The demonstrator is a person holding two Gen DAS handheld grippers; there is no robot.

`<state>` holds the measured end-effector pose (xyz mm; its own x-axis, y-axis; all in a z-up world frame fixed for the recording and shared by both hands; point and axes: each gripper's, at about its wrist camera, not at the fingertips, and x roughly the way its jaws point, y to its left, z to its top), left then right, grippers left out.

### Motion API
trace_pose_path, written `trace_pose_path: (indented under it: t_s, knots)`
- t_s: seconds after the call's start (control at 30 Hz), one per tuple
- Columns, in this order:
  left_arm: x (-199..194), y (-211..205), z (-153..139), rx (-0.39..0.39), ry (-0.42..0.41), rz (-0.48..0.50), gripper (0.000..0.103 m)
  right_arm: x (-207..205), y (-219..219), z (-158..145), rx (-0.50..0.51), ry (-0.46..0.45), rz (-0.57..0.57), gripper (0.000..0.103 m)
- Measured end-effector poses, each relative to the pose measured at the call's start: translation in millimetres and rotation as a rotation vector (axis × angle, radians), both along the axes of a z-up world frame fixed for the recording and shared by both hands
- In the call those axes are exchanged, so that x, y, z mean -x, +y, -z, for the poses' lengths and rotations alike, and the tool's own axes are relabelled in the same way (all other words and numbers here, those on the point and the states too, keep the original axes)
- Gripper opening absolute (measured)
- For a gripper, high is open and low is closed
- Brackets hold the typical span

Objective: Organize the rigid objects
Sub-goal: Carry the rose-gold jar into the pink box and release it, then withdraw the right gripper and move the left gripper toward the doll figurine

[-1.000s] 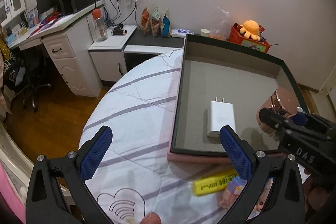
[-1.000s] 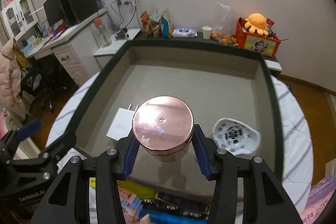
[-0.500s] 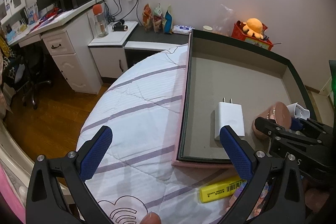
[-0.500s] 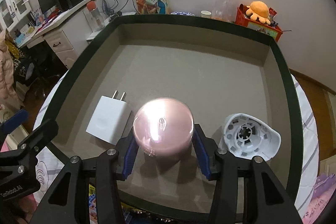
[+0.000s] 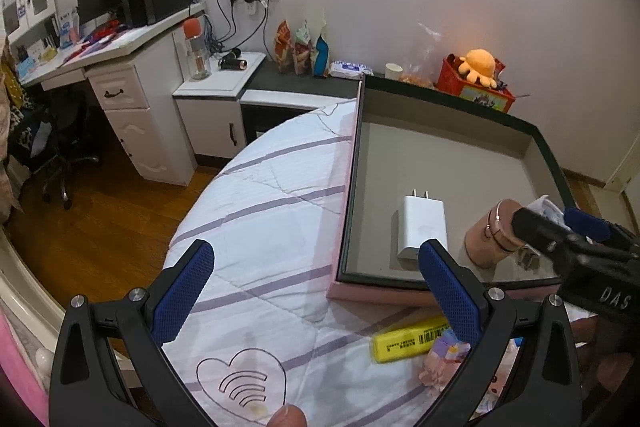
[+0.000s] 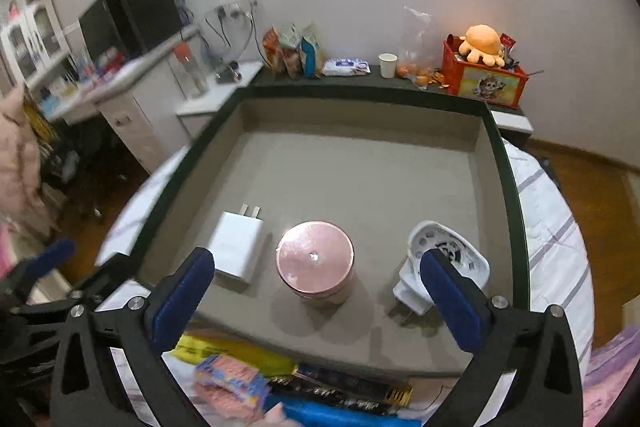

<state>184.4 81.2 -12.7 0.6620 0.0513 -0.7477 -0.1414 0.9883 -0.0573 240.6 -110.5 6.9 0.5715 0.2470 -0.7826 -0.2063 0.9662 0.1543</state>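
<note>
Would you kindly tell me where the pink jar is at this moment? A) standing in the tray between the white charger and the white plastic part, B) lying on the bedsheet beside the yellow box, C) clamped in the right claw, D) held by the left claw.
A: the pink jar stands free on the tray floor, charger on one side, white plastic part on the other, and the right claw is open.

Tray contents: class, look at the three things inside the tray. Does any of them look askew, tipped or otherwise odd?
The white fan-like part at the tray's right lies tipped on its side, its open face tilted up. The pink jar stands upright in the middle, and the charger lies flat at the left, prongs pointing away. Nothing looks spilled or broken.
</note>
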Motion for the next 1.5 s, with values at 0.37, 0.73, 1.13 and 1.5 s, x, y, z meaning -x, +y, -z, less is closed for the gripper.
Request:
trace_pose_path:
  t_s: [0.37,0.73,1.13,1.5]
  knots:
    - [29,-10,-11,-0.007,-0.015,0.011,0.103,31,-24,-29,-0.032,-0.098,0.075,0.103]
    - [54,-33,-16,-0.014,-0.016,0.056,0.103,69,-52,-42,-0.012,-0.142,0.151,0.103]
    - [77,-59,-9,-0.027,0.013,0.100,0.103,113,-88,-45,-0.017,-0.152,0.231,0.103]
    - [92,-55,19,-0.014,0.094,0.114,0.103,134,-96,-15,-0.051,-0.070,0.243,0.103]
